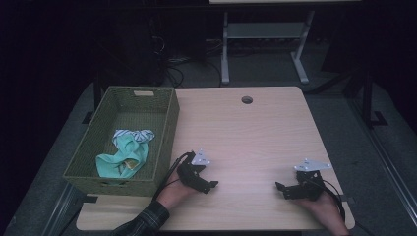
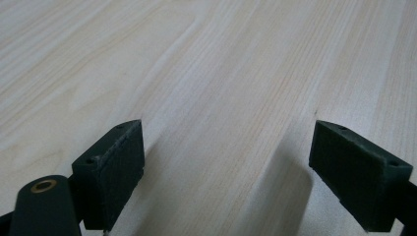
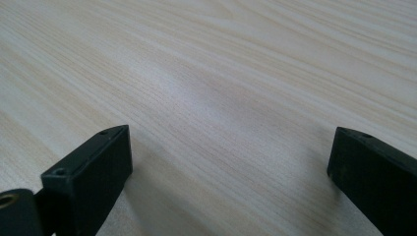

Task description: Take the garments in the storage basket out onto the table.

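Pale wood grain runs across the table [image 1: 255, 128], and we hold two grippers low over its near edge. From the high view we see the left gripper [image 1: 210, 186] just beside a green woven basket [image 1: 169, 128], and the right gripper [image 1: 281, 189] well apart from it toward the table's right side; their tips point toward each other across bare wood. Inside the basket lie two cloths: a mint-green one [image 1: 123, 160] and a striped one [image 1: 135, 134] touching its far end. Only the high view takes in the basket, the cloths, a round hole [image 1: 247, 100] near the table's far edge, and our two hands and one plaid sleeve [image 1: 145, 221]. The left gripper view shows that gripper's [image 2: 228, 162] two black jaws standing wide apart with nothing between them but wood. The right gripper view shows the same for its gripper [image 3: 231, 167]: jaws spread, empty. Both close views cut the jaws off at the bottom edge. The room behind the table is dark, and we can make out little there beyond a grey frame [image 1: 263, 34] and cables.
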### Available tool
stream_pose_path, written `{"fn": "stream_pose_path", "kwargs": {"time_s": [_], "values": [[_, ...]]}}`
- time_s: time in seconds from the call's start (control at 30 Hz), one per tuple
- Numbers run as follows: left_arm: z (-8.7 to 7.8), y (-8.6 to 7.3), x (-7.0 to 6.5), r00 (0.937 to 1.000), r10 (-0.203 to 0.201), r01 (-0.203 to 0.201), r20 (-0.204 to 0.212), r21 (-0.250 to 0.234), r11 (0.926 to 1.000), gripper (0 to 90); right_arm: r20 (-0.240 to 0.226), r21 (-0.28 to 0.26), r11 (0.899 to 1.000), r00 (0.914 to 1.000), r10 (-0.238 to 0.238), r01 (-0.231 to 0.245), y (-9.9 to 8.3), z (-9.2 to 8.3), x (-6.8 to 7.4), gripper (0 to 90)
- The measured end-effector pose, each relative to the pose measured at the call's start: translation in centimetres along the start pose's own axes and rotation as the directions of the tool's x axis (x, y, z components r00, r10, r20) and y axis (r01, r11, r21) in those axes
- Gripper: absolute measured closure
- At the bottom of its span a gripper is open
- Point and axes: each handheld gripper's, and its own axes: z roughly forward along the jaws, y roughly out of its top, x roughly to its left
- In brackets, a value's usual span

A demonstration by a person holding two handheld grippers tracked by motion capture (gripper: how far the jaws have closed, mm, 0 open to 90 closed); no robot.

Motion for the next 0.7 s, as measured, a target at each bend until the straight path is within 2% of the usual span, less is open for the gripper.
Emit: {"fn": "stream_pose_path", "kwargs": {"time_s": [0.7], "values": [[-1.2, 0.9, 0.3, 0.9999, -0.007, 0.008, 0.015, -0.010, 0.9999, 13.1, 0.000, 0.000, 1.000, 1.0000, 0.000, 0.000, 0.0, 0.0, 0.0, 2.5]]}}
